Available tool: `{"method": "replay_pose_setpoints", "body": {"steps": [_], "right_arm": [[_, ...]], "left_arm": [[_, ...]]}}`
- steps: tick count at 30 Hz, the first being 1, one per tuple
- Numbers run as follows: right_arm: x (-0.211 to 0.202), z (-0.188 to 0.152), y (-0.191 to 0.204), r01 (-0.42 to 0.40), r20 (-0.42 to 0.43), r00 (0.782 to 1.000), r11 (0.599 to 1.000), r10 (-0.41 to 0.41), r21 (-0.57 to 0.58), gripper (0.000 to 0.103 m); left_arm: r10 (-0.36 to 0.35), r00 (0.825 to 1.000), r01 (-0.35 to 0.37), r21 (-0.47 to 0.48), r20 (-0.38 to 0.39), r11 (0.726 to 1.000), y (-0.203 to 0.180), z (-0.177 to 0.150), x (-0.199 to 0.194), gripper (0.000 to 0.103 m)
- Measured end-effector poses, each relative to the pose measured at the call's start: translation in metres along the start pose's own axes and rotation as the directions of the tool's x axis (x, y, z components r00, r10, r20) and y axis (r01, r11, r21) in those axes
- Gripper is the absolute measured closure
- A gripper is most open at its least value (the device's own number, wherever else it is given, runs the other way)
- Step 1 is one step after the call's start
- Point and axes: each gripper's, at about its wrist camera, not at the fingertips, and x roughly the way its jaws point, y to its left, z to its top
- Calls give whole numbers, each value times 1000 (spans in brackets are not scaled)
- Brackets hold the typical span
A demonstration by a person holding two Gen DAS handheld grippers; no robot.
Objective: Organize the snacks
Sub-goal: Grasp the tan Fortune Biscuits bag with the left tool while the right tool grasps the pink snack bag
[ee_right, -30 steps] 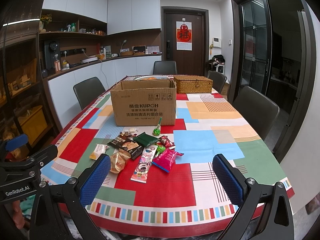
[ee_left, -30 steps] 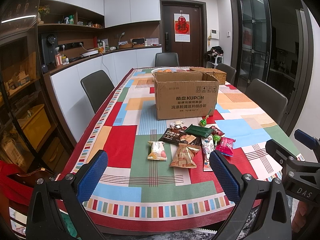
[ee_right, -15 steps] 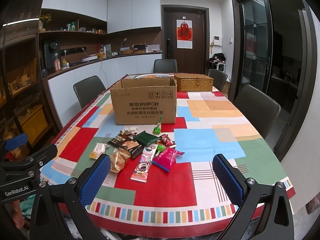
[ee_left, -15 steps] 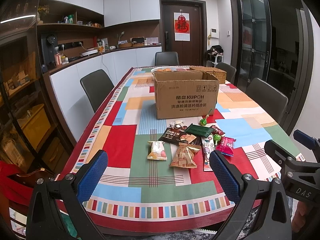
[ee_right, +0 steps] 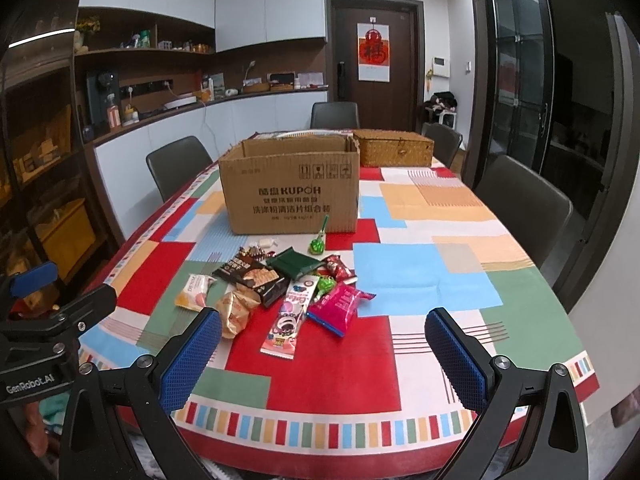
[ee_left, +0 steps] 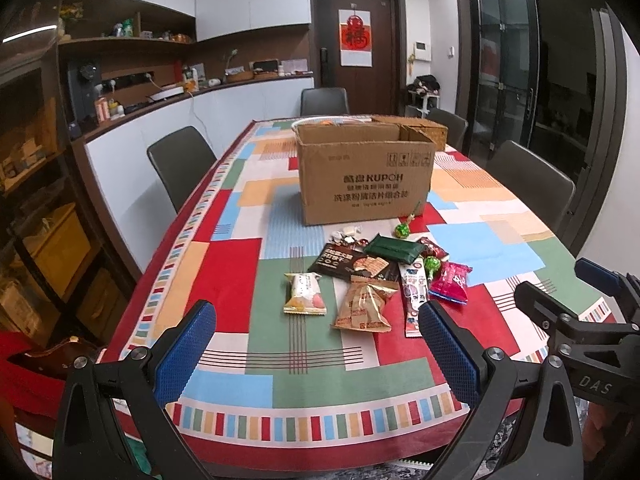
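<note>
- Snacks in a loose pile of crinkly packets lie on the desk (ee_left: 224,276) with its patchwork red, green and blue cloth, near its front end, in front of both hand-held grippers.
- Left hand-held gripper (ee_left: 316,352) hangs over the desk's near edge, blue-padded fingers spread wide, gripping nothing.
- Right hand-held gripper (ee_right: 322,354) hangs likewise, fingers spread, empty.
- Nearest packets: tan crumpled snack bag (ee_left: 365,305), pale yellow-and-white packet (ee_left: 305,293), long white-and-pink packet (ee_right: 291,316), magenta packet (ee_right: 339,305).
- Behind them: dark brown biscuit pack (ee_right: 252,278), dark green flat pouch (ee_right: 297,262), green-wrapped lollipop (ee_right: 316,245).
- Farther back stands an open brown cardboard box (ee_right: 294,192); beyond it, a woven wicker basket (ee_right: 394,152).
</note>
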Motion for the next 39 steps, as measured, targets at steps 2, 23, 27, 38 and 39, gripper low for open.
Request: {"method": "replay_pose_setpoints", "body": {"steps": [2,23,27,38,39], "right_arm": [[6,0,-1,-6,-19,1000,1000,6,5,1],[102,6,-21,-64,-225,970,991,90,119,21],[126,6,-25,-71,-270,957,986,110,151,28],[175,8,-29,-76,-343,929,979,139,190,38],[178,8,-29,-74,-347,928,979,139,192,39]], "left_arm": [[-12,1000,12,8,-6,1000,-2,1,5,1],[-176,957,190,41,-230,981,-25,13,106,36],[-194,941,209,27,-278,978,-27,12,128,40],[-214,903,218,-34,-373,975,-21,9,173,42],[-215,901,218,-37,-377,975,-20,8,175,42]]}}
